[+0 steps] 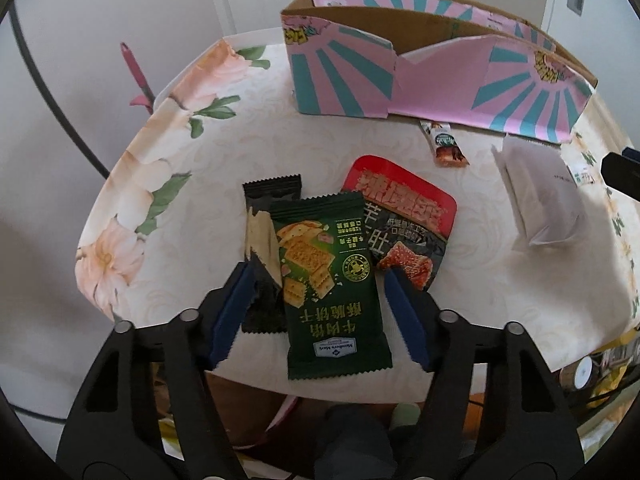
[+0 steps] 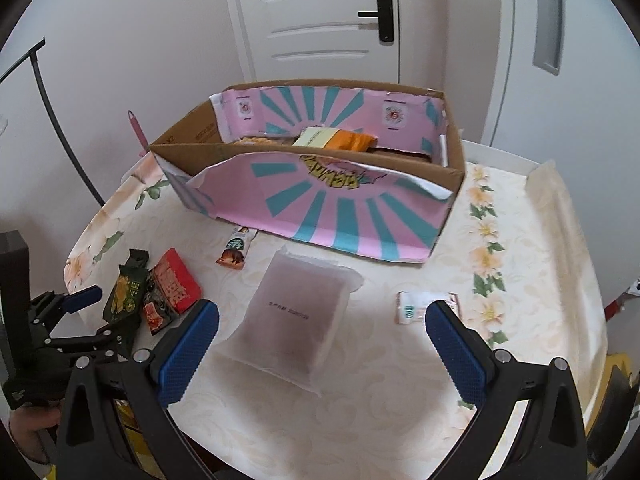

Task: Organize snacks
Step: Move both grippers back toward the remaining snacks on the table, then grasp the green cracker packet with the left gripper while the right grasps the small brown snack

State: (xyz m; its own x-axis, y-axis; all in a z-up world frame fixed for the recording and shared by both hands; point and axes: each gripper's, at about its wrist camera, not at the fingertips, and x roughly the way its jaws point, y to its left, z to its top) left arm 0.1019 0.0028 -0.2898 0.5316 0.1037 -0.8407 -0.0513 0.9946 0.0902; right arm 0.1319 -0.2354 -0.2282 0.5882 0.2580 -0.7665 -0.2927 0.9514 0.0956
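Note:
A dark green biscuit packet [image 1: 328,280] lies near the table's front edge, overlapping a black packet [image 1: 264,216] on its left and a red packet [image 1: 404,216] on its right. My left gripper [image 1: 317,273] straddles the green packet, its blue pads [image 1: 236,304] close beside it and not visibly pressing. In the right wrist view, my right gripper [image 2: 323,307] is wide open just above a translucent white pouch [image 2: 296,312]. The pink and teal cardboard box [image 2: 340,208] stands at the back with several snacks [image 2: 344,140] inside.
A small bar wrapper [image 2: 236,248] lies against the box's front wall. A small white packet [image 2: 416,306] sits right of the pouch. The floral tablecloth [image 2: 520,280] ends at curved edges left and right. A white door [image 2: 320,20] is behind.

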